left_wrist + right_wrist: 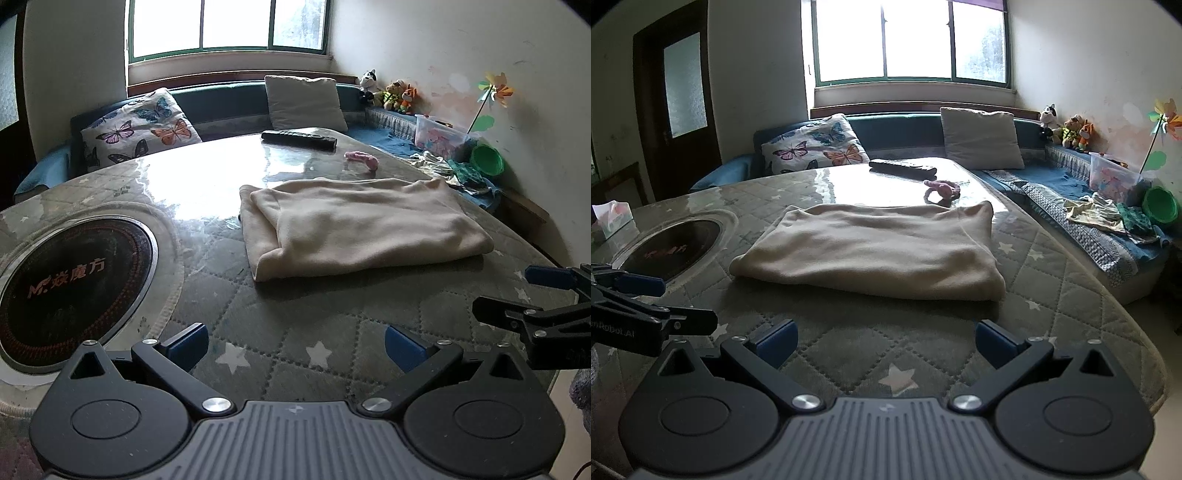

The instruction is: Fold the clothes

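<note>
The cream garment (871,251) lies folded into a thick, roughly rectangular bundle on the quilted, star-patterned table cover (849,354), a little beyond both tools and touched by neither. Its near fold looks rounded and plump, and the left edge shows stacked layers that are not quite flush, so any further fold risks dragging only the top layer and letting the lower ones slide out of line. The left gripper (295,349) hangs low over the cover with its blue pads spread wide and nothing between them; the right gripper (884,343) is likewise spread and empty, just beside it, its fingers showing at the right edge of the left wrist view. Because the two sit close together, a careless reach toward the same corner could knock one into the other. The cover appears to lie under a glossy clear sheet, which glares strongly near the window; a pad pressed too low could scrape or catch on that surface instead of sliding under the fabric. Past the bundle, a pink hair tie (942,188) rests near its far edge and a black remote (903,168) lies further back; pushing the garment forward could sweep the tie along. The dark round burner plate (70,284) sits well to the left, apart from the cloth.
</note>
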{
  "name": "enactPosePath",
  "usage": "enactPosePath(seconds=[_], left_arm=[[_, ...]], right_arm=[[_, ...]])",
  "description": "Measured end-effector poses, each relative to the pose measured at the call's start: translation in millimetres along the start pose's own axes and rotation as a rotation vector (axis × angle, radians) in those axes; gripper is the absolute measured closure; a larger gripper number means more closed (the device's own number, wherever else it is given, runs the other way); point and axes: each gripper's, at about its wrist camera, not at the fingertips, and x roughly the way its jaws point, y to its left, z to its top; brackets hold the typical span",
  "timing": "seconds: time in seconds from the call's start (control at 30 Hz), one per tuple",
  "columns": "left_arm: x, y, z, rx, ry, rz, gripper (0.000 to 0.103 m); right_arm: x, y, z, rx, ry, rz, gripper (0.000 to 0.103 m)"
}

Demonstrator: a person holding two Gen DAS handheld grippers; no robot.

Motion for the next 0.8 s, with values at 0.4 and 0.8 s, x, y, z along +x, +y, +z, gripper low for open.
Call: enactPosePath(seconds=[0.4, 0.8], left_arm=[[-5.9, -4.7, -6.7, 0.014, -0.003, -0.007, 0.000], [-10.2, -11.2, -10.1, 0.032, -0.015, -0.020, 0.000]], right_arm=[[-6.9, 2.8, -7.3, -0.006, 0.012, -0.010, 0.000], [-8.0, 3.0, -9.6, -0.009, 0.011, -0.008, 0.000]])
